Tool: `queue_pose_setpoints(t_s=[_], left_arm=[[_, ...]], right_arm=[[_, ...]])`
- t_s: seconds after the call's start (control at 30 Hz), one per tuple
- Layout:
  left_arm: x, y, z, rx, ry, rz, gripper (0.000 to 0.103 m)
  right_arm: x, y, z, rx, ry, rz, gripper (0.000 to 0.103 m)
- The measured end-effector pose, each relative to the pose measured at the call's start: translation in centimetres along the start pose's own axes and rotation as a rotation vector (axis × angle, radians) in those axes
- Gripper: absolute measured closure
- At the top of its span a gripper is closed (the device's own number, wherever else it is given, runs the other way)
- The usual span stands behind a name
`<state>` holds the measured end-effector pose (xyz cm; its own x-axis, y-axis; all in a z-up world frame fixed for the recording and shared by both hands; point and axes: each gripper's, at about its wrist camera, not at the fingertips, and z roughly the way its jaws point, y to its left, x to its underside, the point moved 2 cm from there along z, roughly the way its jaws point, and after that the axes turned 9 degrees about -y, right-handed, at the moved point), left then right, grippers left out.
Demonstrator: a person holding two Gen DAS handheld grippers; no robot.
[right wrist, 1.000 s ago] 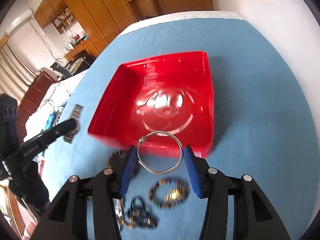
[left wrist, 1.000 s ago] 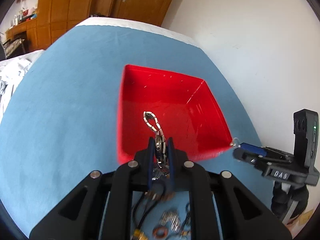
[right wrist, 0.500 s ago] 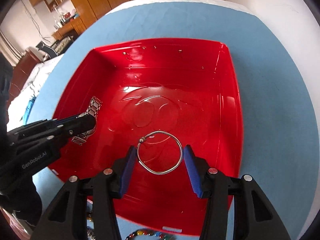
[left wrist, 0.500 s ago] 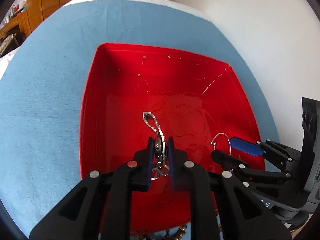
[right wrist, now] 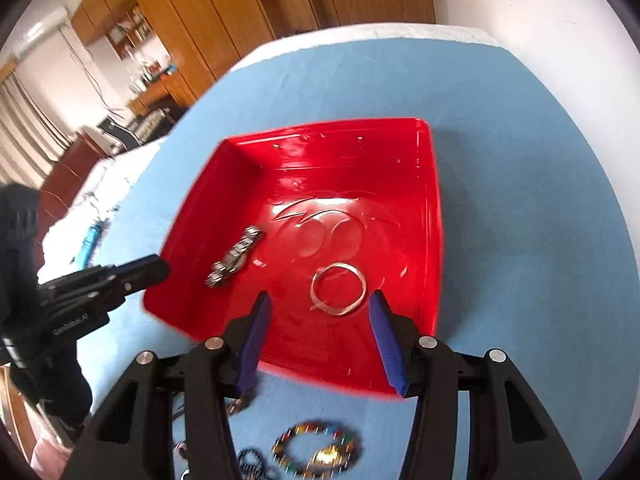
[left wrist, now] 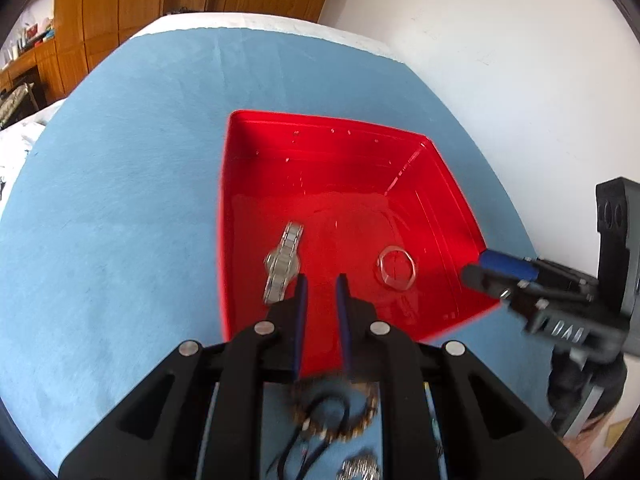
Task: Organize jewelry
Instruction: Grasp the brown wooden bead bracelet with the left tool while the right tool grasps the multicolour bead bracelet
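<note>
Silver link watch (left wrist: 283, 264) and thin wire bangle (right wrist: 338, 289) lie in the red plastic tray (right wrist: 434, 216); both grippers (left wrist: 321, 286) (right wrist: 318, 306) are released and empty; beaded bracelets (right wrist: 318, 450) wait at six o'clock.

Right gripper (right wrist: 320, 312) jaws apart, nothing between pads. Silver bangle (right wrist: 338, 289) just ahead, lying in red tray (right wrist: 434, 216). Metal watch (right wrist: 234, 257) ahead-left. Beaded bracelet (right wrist: 318, 450) beneath, on blue cloth (right wrist: 520, 160).

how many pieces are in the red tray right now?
2. A metal watch lies on the tray's left side, a thin silver bangle right of centre near the front. Nothing else shows inside; more jewelry stays outside.
</note>
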<state>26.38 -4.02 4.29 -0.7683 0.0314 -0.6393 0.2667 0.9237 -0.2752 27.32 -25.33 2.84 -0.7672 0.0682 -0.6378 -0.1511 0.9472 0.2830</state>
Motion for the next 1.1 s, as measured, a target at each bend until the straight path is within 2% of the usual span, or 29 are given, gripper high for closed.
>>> queue_pose_setpoints(t_s=[0.2,0.47,0.6,0.73,1.03,1.1], left_arm=[[4.2,1.4,-2.7,-0.027,0.039,-0.01,0.09],[8.6,2.7,-2.2,-0.048,0.13,-0.043,0.09],[9.2,3.1,-2.0,-0.057,0.146,-0.058,0.089],[9.7,3.5,-1.2,-0.066,0.163,-0.072,0.084],[9.3,2.9,1.2,-0.067,0.194,-0.079,0.083],[9.1,2.7,1.6,-0.072,0.201,-0.07,0.077]], right_arm=[[3.3,-0.2,-2.9,-0.006,0.013,0.012,0.052],[8.3,-0.9,-2.1,0.017,0.15,0.024,0.053],[9.7,-1.7,-1.1,0.021,0.202,0.047,0.058],[10.3,-2.4,-0.7,0.016,0.222,0.061,0.065],[10.1,-2.8,0.7,0.004,0.254,0.059,0.075],[10.2,-2.4,1.3,0.007,0.268,0.038,0.075]])
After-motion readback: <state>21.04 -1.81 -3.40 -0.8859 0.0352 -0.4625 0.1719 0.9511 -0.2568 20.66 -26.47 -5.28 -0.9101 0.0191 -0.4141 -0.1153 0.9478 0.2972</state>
